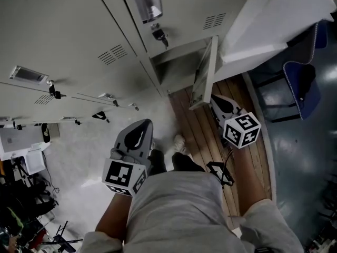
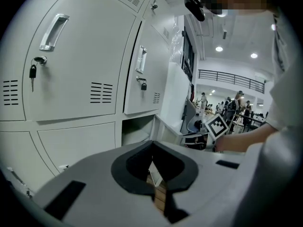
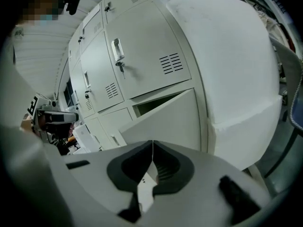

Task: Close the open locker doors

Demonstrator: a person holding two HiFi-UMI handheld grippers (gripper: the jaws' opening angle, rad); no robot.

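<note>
A bank of grey lockers (image 1: 79, 41) fills the head view from above. One bottom locker door (image 1: 202, 75) stands ajar, swung outward over its dark compartment (image 1: 176, 70). My right gripper (image 1: 213, 98) is shut and empty, with its tips just beside the door's lower outer edge. In the right gripper view that door (image 3: 165, 122) slants out straight ahead of the right gripper (image 3: 152, 143). My left gripper (image 1: 146, 123), shut and empty, hangs lower left, apart from the lockers. From the left gripper (image 2: 152, 143) the open compartment (image 2: 137, 131) shows ahead.
A white panel (image 1: 274, 25) abuts the lockers' right side, with a blue chair (image 1: 300, 83) beyond it. A wooden floor strip (image 1: 210, 136) runs under the open door. My shoe (image 1: 180, 144) is near it. Boxes and cables (image 1: 26, 162) lie at the left.
</note>
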